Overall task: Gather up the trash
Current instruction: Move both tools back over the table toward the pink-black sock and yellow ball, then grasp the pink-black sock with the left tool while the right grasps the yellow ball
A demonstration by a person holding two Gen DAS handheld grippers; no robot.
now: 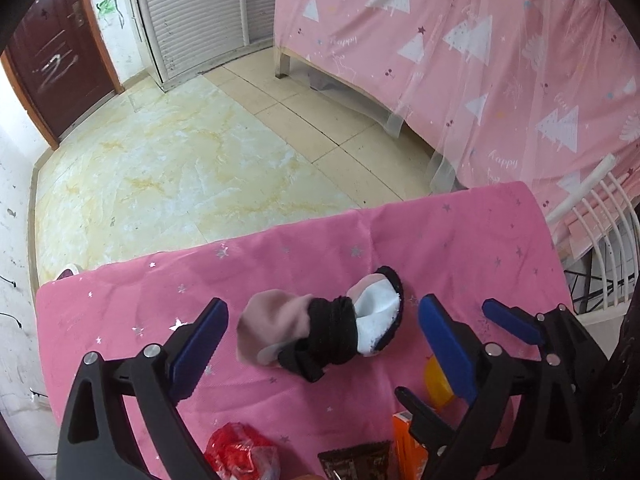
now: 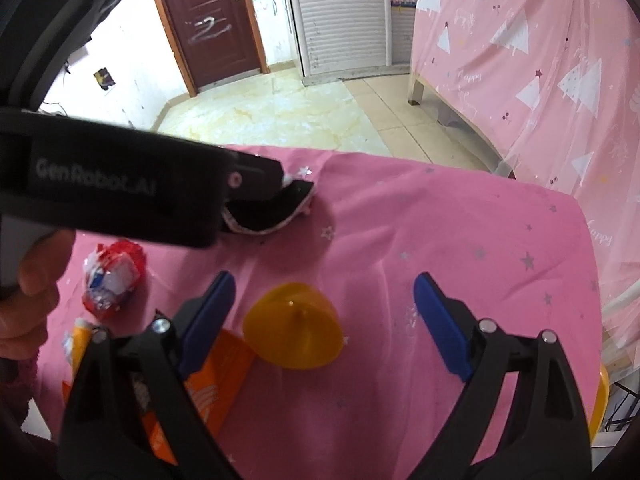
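A rolled bundle of pink, black and white socks [image 1: 320,330] lies on the pink star-print tablecloth [image 1: 460,236]. My left gripper [image 1: 322,340] is open, its blue fingers on either side of the bundle, not closed on it. My right gripper [image 2: 324,320] is open over a yellow plastic cone [image 2: 294,326]; it also shows in the left wrist view [image 1: 496,344]. A crumpled red and white wrapper [image 2: 112,280] [image 1: 240,454], an orange box [image 2: 216,376] [image 1: 406,444] and a dark brown wrapper [image 1: 356,462] lie near the front edge.
A small orange and white packet [image 2: 78,340] lies at the left. The left gripper's black body [image 2: 108,188] crosses the right wrist view and hides most of the socks. Beyond the table are marble floor [image 1: 168,168], a pink-curtained bed [image 1: 500,60] and a white rack [image 1: 604,240].
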